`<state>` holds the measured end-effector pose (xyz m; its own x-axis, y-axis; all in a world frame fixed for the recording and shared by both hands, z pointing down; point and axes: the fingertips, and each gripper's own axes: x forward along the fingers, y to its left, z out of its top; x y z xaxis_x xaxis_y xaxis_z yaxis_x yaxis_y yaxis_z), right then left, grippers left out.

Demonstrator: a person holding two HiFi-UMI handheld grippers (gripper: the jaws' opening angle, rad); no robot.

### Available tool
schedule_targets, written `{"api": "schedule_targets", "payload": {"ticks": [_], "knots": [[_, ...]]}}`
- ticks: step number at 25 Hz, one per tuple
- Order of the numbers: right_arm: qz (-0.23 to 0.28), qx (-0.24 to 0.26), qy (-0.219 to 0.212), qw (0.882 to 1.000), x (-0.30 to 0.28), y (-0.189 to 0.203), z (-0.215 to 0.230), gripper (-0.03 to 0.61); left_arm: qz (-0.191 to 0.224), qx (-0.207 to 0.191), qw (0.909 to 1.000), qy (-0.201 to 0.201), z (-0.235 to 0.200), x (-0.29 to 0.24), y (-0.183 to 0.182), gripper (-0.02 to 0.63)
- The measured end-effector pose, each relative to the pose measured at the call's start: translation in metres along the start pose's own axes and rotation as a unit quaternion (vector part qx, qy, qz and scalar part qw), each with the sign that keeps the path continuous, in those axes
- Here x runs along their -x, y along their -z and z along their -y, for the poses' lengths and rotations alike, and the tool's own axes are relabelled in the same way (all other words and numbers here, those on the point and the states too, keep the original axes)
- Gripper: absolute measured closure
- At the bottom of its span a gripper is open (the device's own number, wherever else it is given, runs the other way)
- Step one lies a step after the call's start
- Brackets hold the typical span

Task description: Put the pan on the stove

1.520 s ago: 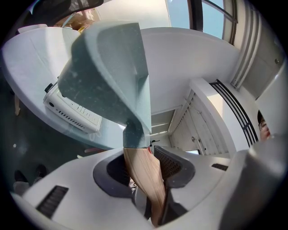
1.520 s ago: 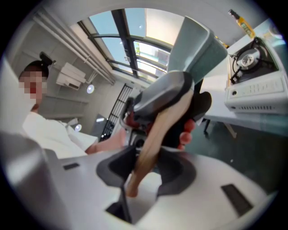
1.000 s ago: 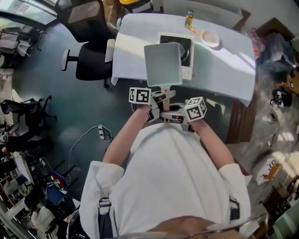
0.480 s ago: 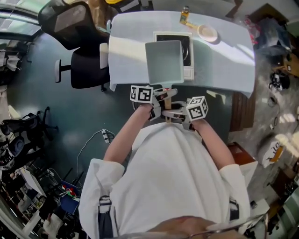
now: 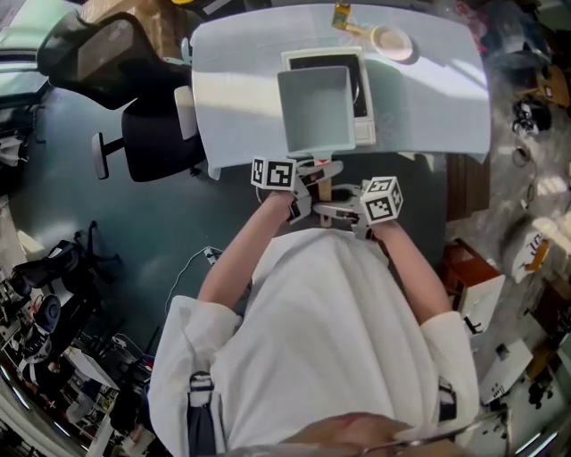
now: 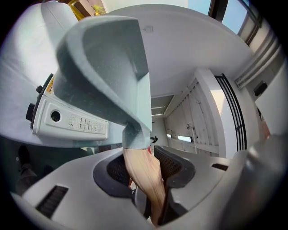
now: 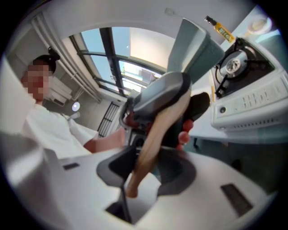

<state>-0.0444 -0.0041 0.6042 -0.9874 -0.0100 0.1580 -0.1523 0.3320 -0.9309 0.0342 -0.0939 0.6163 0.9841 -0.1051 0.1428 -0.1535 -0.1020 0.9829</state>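
over the last second you bring the pan (image 5: pixel 316 109) forward from the table's (image 5: pixel 428 116) near edge, and it now hangs over the stove (image 5: pixel 366 132), hiding most of the burner; by my reading only the lowering is left. your left gripper (image 5: pixel 312 173) and right gripper (image 5: pixel 332 211) are both clamped on the wooden handle (image 5: pixel 324 190), one behind the other. the pan looks raised off the burner, though contact is hard to judge. a bottle (image 5: pixel 342 15) and a small dish (image 5: pixel 393 42) sit at the far edge, apart from the stove. an office chair (image 5: pixel 147 138) stands left of the table; nothing seems to block the way down.
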Motion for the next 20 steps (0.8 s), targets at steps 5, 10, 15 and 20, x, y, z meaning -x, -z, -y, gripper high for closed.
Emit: {"api": "schedule_targets", "payload": {"ticks": [5,10,15,20], "knots": [[0.023,-0.007,0.012,1.0,-0.006,-0.008,0.022,0.419,-0.022,-0.005,0.9998,0.003,-0.018,-0.005,-0.01,0.445],[0.047,-0.023,0.025,0.998,-0.009,-0.014,0.041,0.419,-0.05,-0.005,0.9987,0.004,-0.034,-0.013,-0.013,0.445],[0.063,-0.034,0.037,0.997,-0.01,-0.02,0.055,0.419,-0.064,-0.005,0.9979,0.011,-0.043,-0.018,-0.02,0.443],[0.059,-0.043,0.038,0.997,-0.005,-0.024,0.07,0.42,-0.062,-0.002,0.998,0.011,-0.057,-0.028,-0.026,0.443]]}}
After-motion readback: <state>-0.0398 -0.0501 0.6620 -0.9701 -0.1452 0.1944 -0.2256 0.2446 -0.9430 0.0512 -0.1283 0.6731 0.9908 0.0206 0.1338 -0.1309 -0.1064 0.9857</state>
